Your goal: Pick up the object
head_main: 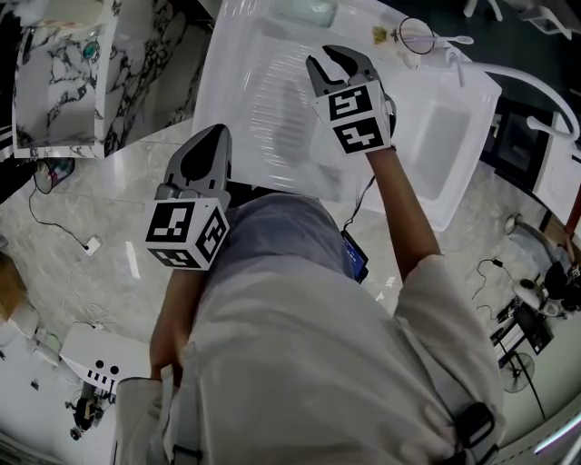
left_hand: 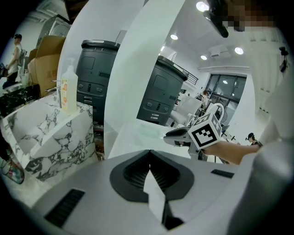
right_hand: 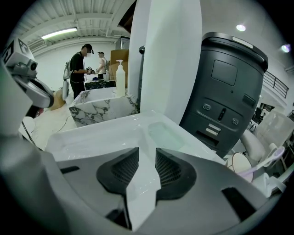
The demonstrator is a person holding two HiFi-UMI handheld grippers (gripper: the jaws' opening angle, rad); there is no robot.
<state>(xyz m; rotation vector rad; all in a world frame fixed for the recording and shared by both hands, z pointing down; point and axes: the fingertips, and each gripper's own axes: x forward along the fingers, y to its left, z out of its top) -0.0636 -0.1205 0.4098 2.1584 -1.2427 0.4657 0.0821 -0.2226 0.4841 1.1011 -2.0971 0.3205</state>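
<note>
A pale green, translucent, flat oblong object [head_main: 307, 9] lies at the far end of a white moulded tray [head_main: 254, 54]; it also shows in the right gripper view [right_hand: 166, 135] and the left gripper view [left_hand: 149, 133]. My right gripper [head_main: 338, 56] hovers over the tray, short of the object. Its jaws [right_hand: 147, 153] stand open, with only the tray surface [right_hand: 105, 133] showing between them. My left gripper [head_main: 211, 141] hangs back at the tray's near left corner. Its jaws [left_hand: 149, 153] are shut, tips together, holding nothing.
A marble-patterned box [head_main: 54, 82] carrying a pump bottle [left_hand: 69, 89] stands left of the tray. Two dark grey machines [right_hand: 225, 87] rise behind it. A round rimmed dish [head_main: 416, 36] sits at the tray's far right. Cables [head_main: 64, 227] trail on the floor; people stand far off [right_hand: 80, 62].
</note>
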